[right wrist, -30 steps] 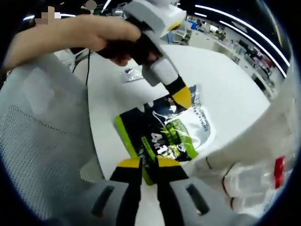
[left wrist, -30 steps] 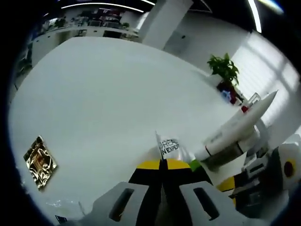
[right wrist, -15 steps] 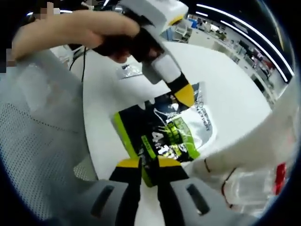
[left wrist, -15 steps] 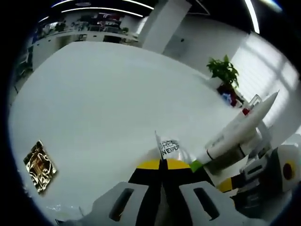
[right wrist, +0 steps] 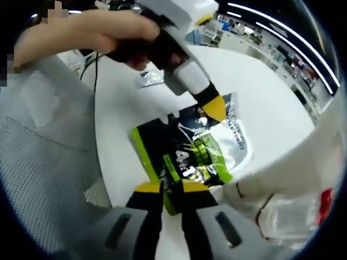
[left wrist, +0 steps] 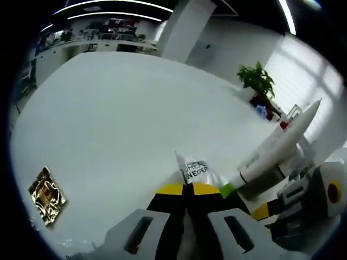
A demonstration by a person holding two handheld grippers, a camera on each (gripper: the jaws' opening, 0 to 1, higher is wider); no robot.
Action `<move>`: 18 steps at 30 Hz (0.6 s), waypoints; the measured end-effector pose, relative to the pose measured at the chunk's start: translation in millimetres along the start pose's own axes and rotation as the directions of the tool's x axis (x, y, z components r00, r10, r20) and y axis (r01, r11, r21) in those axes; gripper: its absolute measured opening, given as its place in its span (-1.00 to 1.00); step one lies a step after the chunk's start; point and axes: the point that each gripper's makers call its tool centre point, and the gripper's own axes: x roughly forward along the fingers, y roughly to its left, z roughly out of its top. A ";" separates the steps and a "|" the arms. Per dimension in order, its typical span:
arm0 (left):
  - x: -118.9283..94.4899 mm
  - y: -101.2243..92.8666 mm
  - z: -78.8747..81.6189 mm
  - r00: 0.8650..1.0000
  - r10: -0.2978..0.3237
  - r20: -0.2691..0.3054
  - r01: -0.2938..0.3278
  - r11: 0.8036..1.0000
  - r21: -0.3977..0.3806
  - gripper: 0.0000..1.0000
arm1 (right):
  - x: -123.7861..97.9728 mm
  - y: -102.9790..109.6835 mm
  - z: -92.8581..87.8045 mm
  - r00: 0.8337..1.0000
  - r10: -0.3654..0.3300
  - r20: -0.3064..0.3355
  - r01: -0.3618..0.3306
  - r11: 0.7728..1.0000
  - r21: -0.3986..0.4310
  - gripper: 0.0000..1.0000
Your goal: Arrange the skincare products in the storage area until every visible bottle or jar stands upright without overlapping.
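A flat skincare sachet (right wrist: 190, 149), black, green and white with printed lettering, is stretched in the air between both grippers. My right gripper (right wrist: 172, 188) is shut on its lower edge. The left gripper (right wrist: 213, 107), held by a hand (right wrist: 108, 32), pinches its top corner. In the left gripper view, my left gripper (left wrist: 184, 189) is shut on the sachet's white corner (left wrist: 194, 169). A white tube (left wrist: 274, 146) slants up at the right, above the right gripper (left wrist: 261, 212).
The white table (left wrist: 124, 108) stretches far ahead. A gold foil packet (left wrist: 46, 194) lies at its left. A potted plant (left wrist: 259, 80) stands at the far right edge. A clear container with a red mark (right wrist: 295, 208) sits at the lower right, and white mesh fabric (right wrist: 43, 162) hangs on the left.
Both grippers keep their hold on the sachet. The views have shifted slightly; nothing on the table has moved.
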 end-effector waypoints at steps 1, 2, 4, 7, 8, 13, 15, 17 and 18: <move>-0.2 -0.1 0.2 1.000 0.001 0.000 -0.001 1.000 0.006 -0.99 | 0.1 -0.2 -0.1 1.000 0.002 0.000 -0.002 1.000 0.005 -0.75; -0.7 0.3 1.0 1.000 0.006 0.002 -0.006 1.000 0.025 -0.96 | 0.3 0.0 -0.2 1.000 0.002 0.001 -0.002 1.000 0.007 -0.75; -1.6 2.4 2.3 1.000 0.025 0.004 -0.025 0.998 0.056 -0.87 | 0.4 0.3 -0.4 1.000 0.002 0.000 -0.002 1.000 0.009 -0.75; -4.6 4.1 8.1 0.998 0.053 0.019 -0.054 0.992 0.110 -0.72 | 0.7 0.3 -0.4 1.000 0.004 -0.001 -0.004 1.000 0.013 -0.75; -5.9 5.2 11.3 0.998 0.063 0.029 -0.067 0.989 0.129 -0.68 | 0.8 0.1 -0.4 1.000 0.007 -0.001 -0.007 1.000 0.021 -0.75; -15.4 10.9 30.2 0.987 0.137 0.088 -0.158 0.935 0.316 -0.47 | 0.6 0.7 -0.9 1.000 0.014 0.001 -0.014 0.999 0.032 -0.74; -14.1 -0.9 30.4 0.992 0.097 0.086 -0.121 0.930 0.347 -0.46 | 0.6 0.8 -0.9 1.000 0.013 0.002 -0.013 0.999 0.029 -0.74; -11.1 -11.2 26.3 0.996 0.056 0.064 -0.076 0.931 0.357 -0.44 | 0.5 0.9 -0.9 1.000 0.014 0.002 -0.014 0.999 0.031 -0.74; -10.1 -13.3 23.5 0.997 0.053 0.048 -0.067 0.924 0.377 -0.42 | 0.4 0.9 -0.9 1.000 0.014 0.002 -0.015 0.999 0.031 -0.74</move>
